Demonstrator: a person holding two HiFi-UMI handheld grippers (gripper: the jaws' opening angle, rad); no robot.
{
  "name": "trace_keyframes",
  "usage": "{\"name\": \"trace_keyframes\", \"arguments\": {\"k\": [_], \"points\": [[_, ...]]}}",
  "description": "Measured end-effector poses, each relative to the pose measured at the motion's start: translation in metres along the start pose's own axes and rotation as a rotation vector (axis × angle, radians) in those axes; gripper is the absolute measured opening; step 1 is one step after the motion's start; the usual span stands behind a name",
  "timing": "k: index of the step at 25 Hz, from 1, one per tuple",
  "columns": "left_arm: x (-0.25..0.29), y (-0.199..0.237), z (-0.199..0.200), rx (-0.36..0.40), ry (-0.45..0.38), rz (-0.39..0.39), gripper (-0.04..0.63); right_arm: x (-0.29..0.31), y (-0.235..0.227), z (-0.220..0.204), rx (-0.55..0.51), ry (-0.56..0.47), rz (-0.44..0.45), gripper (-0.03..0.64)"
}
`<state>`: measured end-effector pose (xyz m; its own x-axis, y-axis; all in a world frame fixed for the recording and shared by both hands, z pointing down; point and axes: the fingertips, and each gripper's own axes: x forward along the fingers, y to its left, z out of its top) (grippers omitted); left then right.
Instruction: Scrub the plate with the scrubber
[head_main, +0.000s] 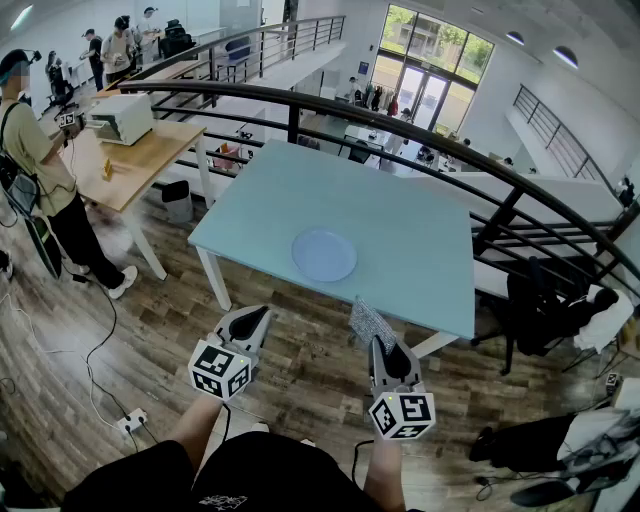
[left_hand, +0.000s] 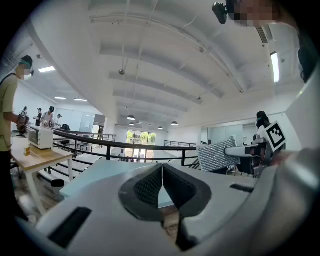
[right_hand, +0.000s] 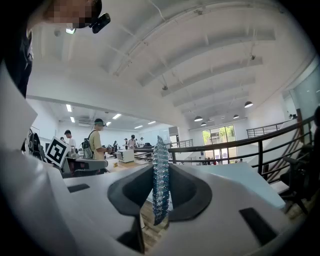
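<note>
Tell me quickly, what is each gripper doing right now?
Left gripper: closed, fingers together, holding nothing.
Right gripper: closed on the thin sparkly blue-grey mesh scrubber.

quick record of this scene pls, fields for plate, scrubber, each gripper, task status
plate: pale blue, lies flat on the light blue table, nothing on it
scrubber: sparkly mesh pad, clamped edge-on, sticks out past the jaws
left gripper: jaws together, nothing between them
right gripper: shut on the scrubber
position: both grippers on the near side of the table, apart from the plate
task status: scrubber in hand, not touching the plate, scrubbing not yet begun
</note>
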<state>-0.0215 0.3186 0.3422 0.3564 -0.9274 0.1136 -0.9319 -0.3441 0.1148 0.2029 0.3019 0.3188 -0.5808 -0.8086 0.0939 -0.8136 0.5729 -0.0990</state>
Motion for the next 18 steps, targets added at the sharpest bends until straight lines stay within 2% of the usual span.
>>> {"name": "trace_keyframes", "arguments": {"k": [9, 13, 18], "points": [[-0.028, 0.041, 0.009, 0.004, -0.034, -0.027, 0.012, 0.008, 0.039, -0.006, -0.011, -0.005, -0.053, 0.083], [-0.04, 0.06, 0.006, -0.016, -0.051, -0.033, 0.012, 0.01, 0.057, -0.016, 0.01, 0.0, -0.046, 0.089], [-0.055, 0.079, -0.002, -0.004, -0.043, -0.036, 0.014, 0.012, 0.077, -0.024, 0.017, 0.013, -0.07, 0.089]]}}
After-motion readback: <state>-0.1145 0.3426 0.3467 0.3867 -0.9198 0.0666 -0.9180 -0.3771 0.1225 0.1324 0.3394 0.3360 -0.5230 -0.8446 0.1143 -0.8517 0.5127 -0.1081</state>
